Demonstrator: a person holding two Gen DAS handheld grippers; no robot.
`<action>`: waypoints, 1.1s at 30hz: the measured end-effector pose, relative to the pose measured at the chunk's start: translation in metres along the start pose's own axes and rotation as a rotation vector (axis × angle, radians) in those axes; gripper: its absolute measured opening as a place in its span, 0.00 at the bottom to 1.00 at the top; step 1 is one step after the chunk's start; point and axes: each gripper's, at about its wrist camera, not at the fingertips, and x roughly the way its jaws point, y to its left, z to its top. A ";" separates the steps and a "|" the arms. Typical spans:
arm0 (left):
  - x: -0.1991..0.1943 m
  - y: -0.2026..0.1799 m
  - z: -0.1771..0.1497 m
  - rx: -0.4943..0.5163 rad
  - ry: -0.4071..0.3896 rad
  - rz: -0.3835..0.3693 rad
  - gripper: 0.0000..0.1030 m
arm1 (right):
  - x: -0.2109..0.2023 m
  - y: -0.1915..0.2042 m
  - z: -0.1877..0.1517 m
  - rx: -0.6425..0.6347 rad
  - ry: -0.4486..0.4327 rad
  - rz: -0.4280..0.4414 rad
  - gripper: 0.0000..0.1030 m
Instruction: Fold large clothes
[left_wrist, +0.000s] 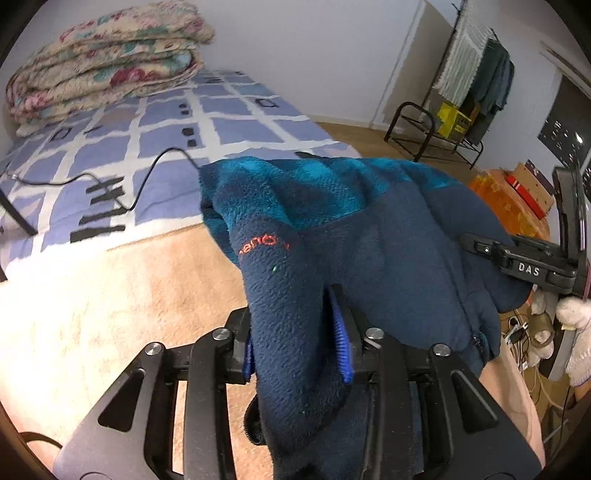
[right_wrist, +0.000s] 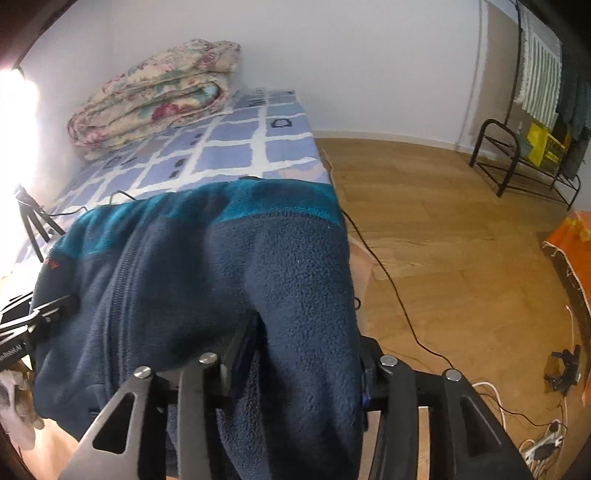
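Observation:
A navy fleece jacket (left_wrist: 369, 221) with a teal upper band and small red lettering hangs bunched between both grippers over the near end of the bed. My left gripper (left_wrist: 295, 332) has a thick fold of the fleece filling the space between its blue pads (left_wrist: 341, 339). The right gripper shows at the right edge (left_wrist: 517, 258) of that view, at the jacket's other side. In the right wrist view the jacket (right_wrist: 221, 258) bulges through my right gripper (right_wrist: 306, 350); a dark gap shows beside the left finger. The left gripper (right_wrist: 37, 321) sits at the jacket's left edge.
The bed has a blue-and-white checked sheet (left_wrist: 166, 122) and a folded floral quilt (left_wrist: 103, 62) at its far end. A black cable (left_wrist: 147, 173) crosses the sheet. A beige blanket (left_wrist: 110, 295) covers the near part. A black rack (right_wrist: 517, 166), cables and a tripod (right_wrist: 33, 221) stand around.

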 end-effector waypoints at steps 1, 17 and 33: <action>-0.002 0.001 -0.001 0.002 -0.004 0.006 0.39 | -0.001 -0.001 -0.001 0.001 -0.002 -0.017 0.54; -0.081 -0.011 -0.034 0.082 -0.087 0.045 0.45 | -0.051 0.004 -0.013 0.078 -0.057 -0.154 0.67; -0.314 -0.048 -0.094 0.099 -0.236 0.043 0.45 | -0.269 0.086 -0.066 0.013 -0.244 -0.085 0.72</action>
